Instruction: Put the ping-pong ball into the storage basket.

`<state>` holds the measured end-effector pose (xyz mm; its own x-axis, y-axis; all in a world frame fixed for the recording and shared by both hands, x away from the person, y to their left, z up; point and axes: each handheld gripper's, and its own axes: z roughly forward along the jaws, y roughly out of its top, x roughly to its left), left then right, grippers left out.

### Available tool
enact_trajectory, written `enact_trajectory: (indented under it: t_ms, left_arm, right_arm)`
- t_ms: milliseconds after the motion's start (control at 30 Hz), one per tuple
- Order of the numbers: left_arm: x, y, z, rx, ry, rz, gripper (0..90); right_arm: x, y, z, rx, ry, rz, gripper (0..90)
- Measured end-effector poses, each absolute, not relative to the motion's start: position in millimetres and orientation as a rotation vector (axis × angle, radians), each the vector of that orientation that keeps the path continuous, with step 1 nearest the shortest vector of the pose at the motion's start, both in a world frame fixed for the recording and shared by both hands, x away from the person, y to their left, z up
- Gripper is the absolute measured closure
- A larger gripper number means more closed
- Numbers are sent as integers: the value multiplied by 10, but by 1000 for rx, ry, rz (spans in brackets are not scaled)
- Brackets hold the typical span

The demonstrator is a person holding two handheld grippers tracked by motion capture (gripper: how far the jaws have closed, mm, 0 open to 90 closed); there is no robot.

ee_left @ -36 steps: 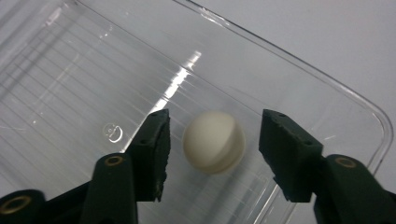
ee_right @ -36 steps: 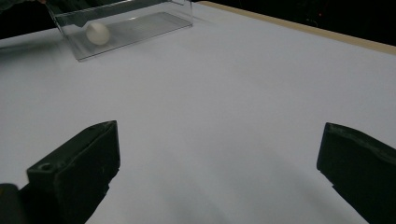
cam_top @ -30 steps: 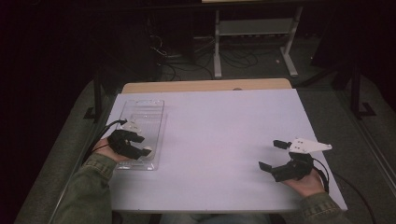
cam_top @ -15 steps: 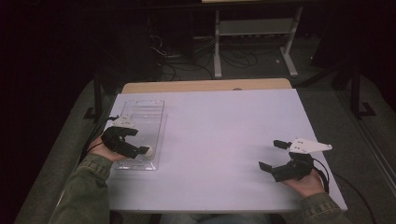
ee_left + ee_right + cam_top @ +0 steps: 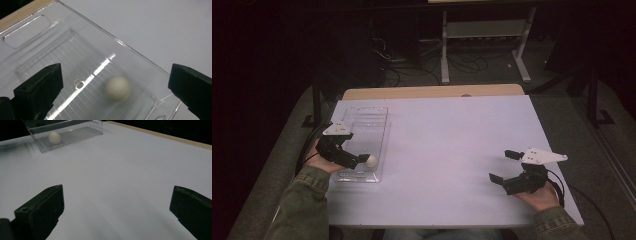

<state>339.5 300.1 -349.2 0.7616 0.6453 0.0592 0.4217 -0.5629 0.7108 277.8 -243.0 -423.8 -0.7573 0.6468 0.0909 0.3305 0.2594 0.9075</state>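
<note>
Your left gripper has just opened wide over the small white ball; nudge the clear plastic tray and it rolls.

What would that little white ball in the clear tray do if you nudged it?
The white ball is round and smooth, so it would probably roll readily. The clear tray has raised walls, which should likely stop it. It looks small and matte, perhaps light, so the open left gripper might knock it aside.
</note>
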Motion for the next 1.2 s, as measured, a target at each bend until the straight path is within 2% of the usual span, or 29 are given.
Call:
enact_trajectory:
  t_ms: [900, 1200]
  left_arm:
    - [3132, 3254, -3469, 2066, 817, 478, 0]
    - [3024, 3309, -3564, 2002, 835, 504, 0]
  right_arm:
    - [2782, -2426, -4244, 902, 2238, 1493, 0]
    - [2783, -2425, -4245, 901, 2238, 1493, 0]
